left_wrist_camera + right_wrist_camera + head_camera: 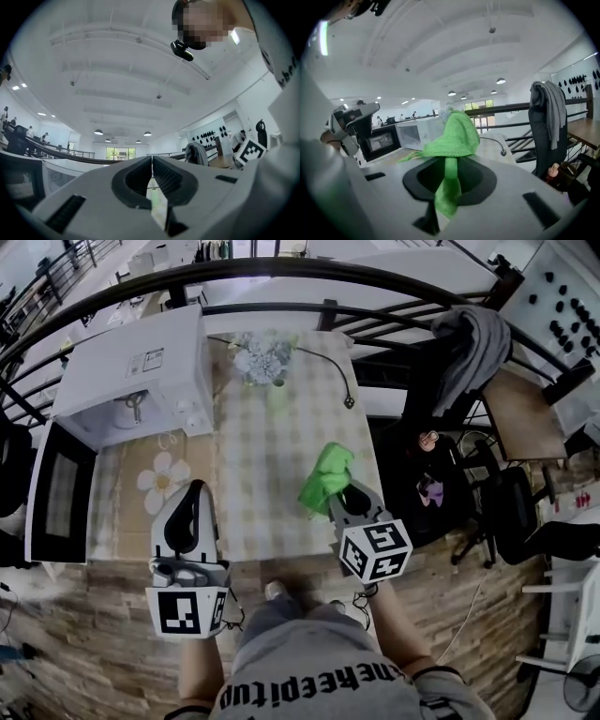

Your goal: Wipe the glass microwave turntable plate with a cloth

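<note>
Pre-wipe: right hand-held gripper [341, 495] clamped on green cloth [326, 476] over the bench [281, 427], left hand-held gripper [190, 491] closed, apparently empty, turntable plate not discernible, probably inside the open microwave [131, 371], so next: fetch it out.

One microwave [131, 371], one green cloth [326, 476], one table [272, 474], one flower vase [264, 362].

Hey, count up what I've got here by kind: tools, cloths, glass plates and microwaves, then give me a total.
Tools: 2, left tool and right tool
Green cloth: 1
Glass plate: 1
Microwave: 1
Total: 5
</note>
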`<state>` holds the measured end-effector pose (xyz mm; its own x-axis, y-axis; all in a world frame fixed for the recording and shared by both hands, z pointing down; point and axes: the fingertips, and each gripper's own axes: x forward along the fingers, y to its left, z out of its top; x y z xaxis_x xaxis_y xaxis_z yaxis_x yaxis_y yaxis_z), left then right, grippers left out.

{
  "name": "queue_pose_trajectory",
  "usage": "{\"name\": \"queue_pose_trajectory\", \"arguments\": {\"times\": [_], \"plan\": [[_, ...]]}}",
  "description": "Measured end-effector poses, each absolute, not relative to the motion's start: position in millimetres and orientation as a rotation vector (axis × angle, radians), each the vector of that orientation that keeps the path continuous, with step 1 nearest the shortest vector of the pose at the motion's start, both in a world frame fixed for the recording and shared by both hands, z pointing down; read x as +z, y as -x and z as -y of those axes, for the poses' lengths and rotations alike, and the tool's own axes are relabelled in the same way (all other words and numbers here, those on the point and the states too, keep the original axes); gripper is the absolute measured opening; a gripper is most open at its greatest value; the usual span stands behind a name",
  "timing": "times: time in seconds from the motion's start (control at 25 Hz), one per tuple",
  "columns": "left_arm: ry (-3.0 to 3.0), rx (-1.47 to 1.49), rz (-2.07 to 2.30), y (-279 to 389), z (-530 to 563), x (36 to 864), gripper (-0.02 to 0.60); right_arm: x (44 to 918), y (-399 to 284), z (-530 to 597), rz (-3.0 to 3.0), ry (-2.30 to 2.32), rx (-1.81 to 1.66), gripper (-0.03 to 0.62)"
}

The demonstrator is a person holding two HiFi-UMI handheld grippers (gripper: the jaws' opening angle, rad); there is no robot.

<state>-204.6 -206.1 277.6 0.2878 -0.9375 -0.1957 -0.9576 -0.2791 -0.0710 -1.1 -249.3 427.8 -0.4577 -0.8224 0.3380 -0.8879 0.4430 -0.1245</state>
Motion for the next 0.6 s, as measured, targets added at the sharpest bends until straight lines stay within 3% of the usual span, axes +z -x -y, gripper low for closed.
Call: {"name": "queue_pose_trajectory", "arguments": {"times": [0.6], "plan": [[2.446, 0.121, -1.800, 227.5, 227.1, 314.1, 0.011, 544.7, 37.7, 290.8, 2.170, -1.284, 0.488, 0.064]]}}
